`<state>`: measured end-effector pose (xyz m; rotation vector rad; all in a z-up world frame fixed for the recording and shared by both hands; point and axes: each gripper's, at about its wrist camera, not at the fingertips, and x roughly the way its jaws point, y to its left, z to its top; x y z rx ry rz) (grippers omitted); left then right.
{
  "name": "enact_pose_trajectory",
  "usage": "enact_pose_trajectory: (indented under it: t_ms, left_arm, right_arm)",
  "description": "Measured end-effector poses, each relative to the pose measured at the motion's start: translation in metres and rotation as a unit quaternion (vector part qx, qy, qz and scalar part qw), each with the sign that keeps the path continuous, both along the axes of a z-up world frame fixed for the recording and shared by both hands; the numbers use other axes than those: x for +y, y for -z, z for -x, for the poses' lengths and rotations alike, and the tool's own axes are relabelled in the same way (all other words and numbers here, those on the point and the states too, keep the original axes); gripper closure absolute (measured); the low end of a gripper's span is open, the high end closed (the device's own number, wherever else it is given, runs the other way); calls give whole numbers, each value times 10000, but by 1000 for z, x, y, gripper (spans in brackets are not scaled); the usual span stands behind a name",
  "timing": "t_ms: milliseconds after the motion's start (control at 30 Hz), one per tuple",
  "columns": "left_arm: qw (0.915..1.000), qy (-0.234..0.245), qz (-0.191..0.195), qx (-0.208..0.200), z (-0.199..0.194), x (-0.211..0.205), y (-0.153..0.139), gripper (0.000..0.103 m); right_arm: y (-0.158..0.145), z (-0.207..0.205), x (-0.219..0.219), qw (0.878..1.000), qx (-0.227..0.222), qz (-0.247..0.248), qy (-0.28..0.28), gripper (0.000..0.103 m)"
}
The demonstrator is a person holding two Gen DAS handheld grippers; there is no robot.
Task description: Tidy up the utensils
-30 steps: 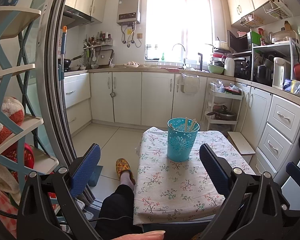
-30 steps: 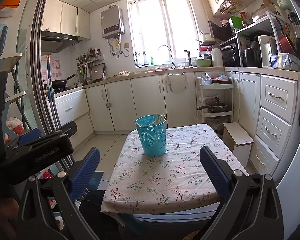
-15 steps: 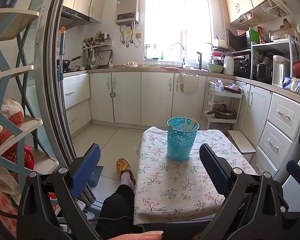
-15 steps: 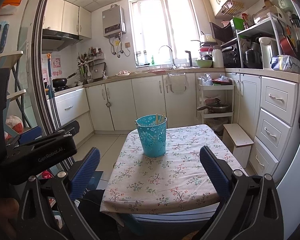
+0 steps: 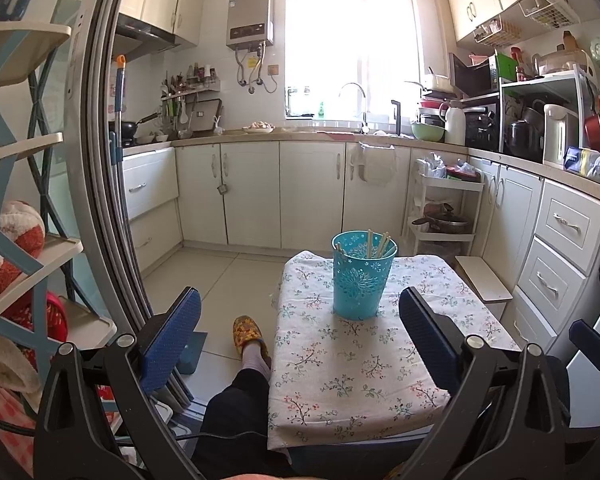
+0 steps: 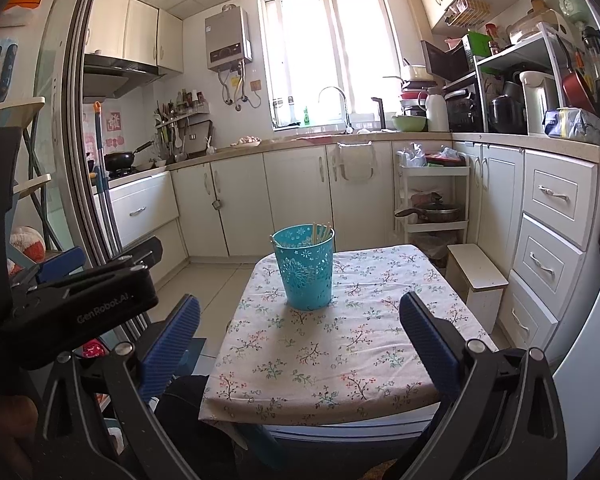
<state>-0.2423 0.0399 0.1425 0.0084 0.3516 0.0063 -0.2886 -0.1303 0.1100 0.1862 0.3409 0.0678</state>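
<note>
- Inside the teal holder (image 5: 362,278), pale chopsticks (image 5: 380,243) are standing nearly upright, long axes vertical, tips leaning slightly right above the rim.
- On the flowered tablecloth (image 5: 340,372), toward the far end, the holder is sitting upright.
- Well short of it, the left gripper (image 5: 300,332) is hovering spread wide and empty.
- Likewise, the right gripper (image 6: 300,332) is hanging agape, gripping nothing.
- Beside the table, a slippered foot (image 5: 248,336) is resting on the floor.
</note>
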Motion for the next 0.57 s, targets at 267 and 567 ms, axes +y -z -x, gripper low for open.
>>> enact_pose_trajectory:
  t_ms: [267, 567]
  left_arm:
    - [9997, 116, 5, 195, -24, -5, 4, 8]
    - [9973, 172, -194, 689, -84, -19, 26, 8]
  right_arm:
    - [9, -23, -12, 9997, 208, -119, 78, 7]
    - [57, -112, -46, 9926, 1124, -107, 442, 7]
